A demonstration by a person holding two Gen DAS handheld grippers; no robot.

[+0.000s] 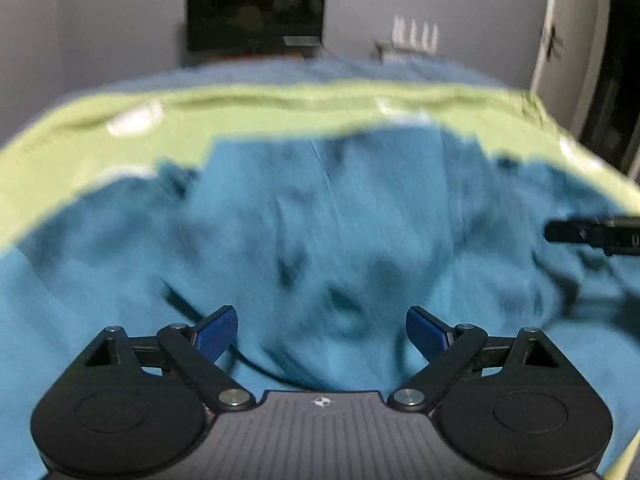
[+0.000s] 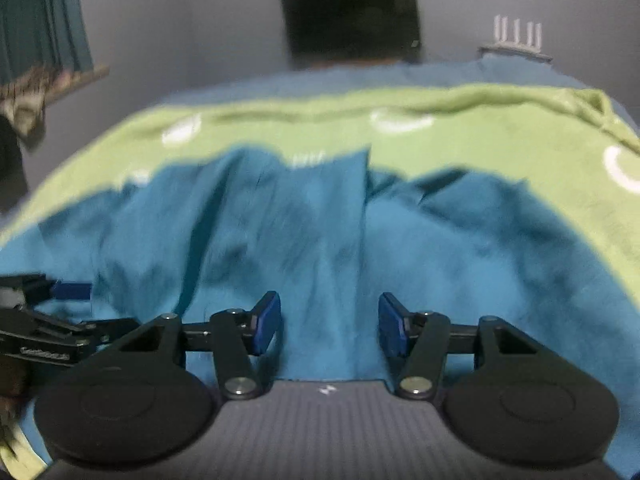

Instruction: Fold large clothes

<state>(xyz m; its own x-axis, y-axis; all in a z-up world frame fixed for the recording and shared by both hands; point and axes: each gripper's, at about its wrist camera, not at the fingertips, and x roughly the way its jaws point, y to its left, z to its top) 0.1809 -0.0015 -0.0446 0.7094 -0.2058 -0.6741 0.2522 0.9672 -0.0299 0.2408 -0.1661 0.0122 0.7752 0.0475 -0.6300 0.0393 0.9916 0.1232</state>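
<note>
Left wrist view, blue garment (image 1: 320,220) (crumpled), no legible writing

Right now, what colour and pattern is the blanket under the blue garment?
Light green blanket with white ring shapes, clearest in the right wrist view.

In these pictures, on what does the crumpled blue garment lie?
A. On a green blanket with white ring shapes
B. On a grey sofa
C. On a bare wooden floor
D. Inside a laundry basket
A: the blue garment is spread over a green blanket printed with white ring shapes, and the green shows beyond its far edge and to both sides in both wrist views.
</note>
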